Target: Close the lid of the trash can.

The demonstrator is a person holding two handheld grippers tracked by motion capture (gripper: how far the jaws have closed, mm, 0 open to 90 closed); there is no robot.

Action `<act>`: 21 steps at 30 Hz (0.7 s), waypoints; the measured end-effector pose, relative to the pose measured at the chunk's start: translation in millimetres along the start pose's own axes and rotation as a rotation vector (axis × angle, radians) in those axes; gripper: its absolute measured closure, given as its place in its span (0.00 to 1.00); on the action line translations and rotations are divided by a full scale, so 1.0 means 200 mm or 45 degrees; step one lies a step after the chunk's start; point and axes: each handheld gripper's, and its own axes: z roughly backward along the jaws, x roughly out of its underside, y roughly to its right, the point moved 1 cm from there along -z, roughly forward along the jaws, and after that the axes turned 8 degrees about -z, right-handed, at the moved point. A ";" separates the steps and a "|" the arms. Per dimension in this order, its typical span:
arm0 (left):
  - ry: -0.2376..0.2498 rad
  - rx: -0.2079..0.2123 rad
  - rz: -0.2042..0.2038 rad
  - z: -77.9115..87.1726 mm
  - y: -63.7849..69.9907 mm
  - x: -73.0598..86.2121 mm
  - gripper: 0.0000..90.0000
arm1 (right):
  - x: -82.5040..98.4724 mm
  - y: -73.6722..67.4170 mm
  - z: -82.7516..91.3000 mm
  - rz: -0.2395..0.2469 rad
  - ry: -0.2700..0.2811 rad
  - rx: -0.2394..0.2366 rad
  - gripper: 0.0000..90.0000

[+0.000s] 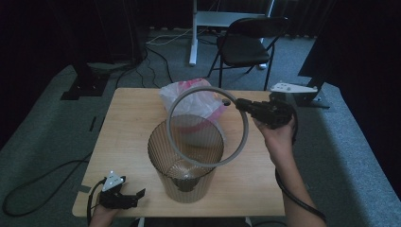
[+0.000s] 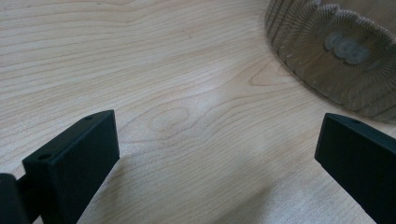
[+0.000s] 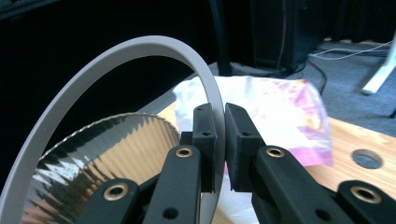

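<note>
Now, at the near left corner of the wooden table (image 1: 132,118), the left gripper (image 1: 137,194) is seen lying low, its jaws spread wide with nothing but bare wood between them. Ahead of its fingers (image 2: 74,163) and off to their far side, the ribbed base of the translucent bin (image 2: 336,51) is caught in the left gripper view, well clear of both pads.

Moving to the middle, the bin (image 1: 185,161) is found standing upright on the table, open at the top. Above its mouth, a grey ring (image 1: 206,126) is held tilted in the air, its lower arc hanging over the bin's rim. Behind ring and bin, a crumpled plastic bag (image 1: 194,97) with pink markings is seen lying on the table.

Over to the right, the right gripper (image 1: 239,103) is raised above the table, and its jaws are clamped on the ring's edge. In the right gripper view the band of the ring (image 3: 140,49) is pinched tight between the two fingers (image 3: 204,135), curving up and away from them, with the bin's ribbed wall (image 3: 112,154) below and the bag (image 3: 280,116) beyond the fingertips.
</note>
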 end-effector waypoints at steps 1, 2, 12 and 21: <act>0.000 0.001 0.001 0.00 0.00 0.00 0.00 | 0.00 -0.02 -0.03 0.008 -0.023 -0.010 0.93; 0.000 0.000 0.000 0.00 0.00 0.00 0.00 | 0.00 -0.02 -0.03 0.008 -0.023 -0.010 0.93; -0.006 0.000 -0.005 0.00 0.00 0.00 0.00 | 0.02 -0.07 -0.18 0.032 -0.124 -0.045 0.93; -0.012 -0.004 -0.006 0.00 0.00 0.00 0.00 | 0.05 -0.09 -0.28 0.030 -0.202 -0.072 0.93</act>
